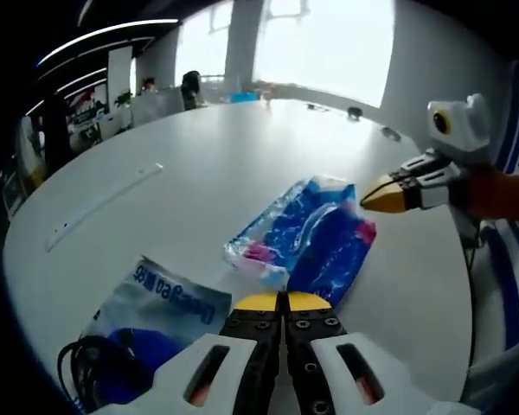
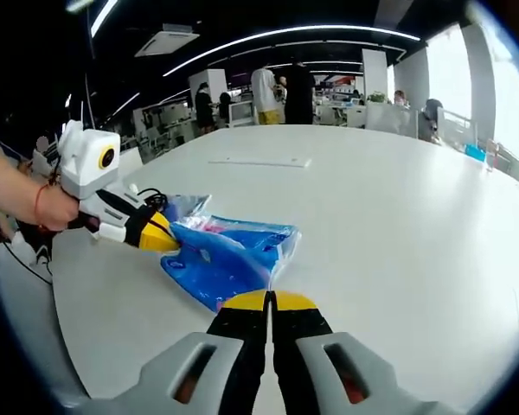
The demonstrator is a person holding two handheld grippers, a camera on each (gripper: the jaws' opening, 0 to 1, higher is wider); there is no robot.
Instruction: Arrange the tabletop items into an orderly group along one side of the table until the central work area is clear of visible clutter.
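Tabletop items, three entries, on a large white table (image 1: 199, 164)

1. Blue plastic packet (image 1: 316, 238), crinkled clear wrap with blue and pink print; lies flat near the middle of the table, between the two grippers. Seen again in the right gripper view (image 2: 229, 255).
2. Clear bag with printed lettering (image 1: 160, 307), blue contents inside, a coil of black cable (image 1: 82, 372) at its near end; lies just beside the packet, on the left gripper's side.
3. Long white strip (image 1: 104, 205), flat, well apart from the other two, toward the far edge.

Left gripper (image 1: 284, 301): yellow tips pressed together, holding nothing, just short of the packet's near edge. In the right gripper view (image 2: 160, 238) its tip sits at the packet's edge; contact cannot be told.

Right gripper (image 2: 270, 300): tips pressed together, empty, near the packet's opposite edge; seen from the left gripper view (image 1: 382, 197).

Step in hand, as judged: approach to the packet from both sides; nothing gathered yet, centre still cluttered.

Next move, as judged: part one pair of jaws, pinch the thin wrap at an edge, and draw it toward the bag so the two form a group at one side; the slack film may slip or crumple
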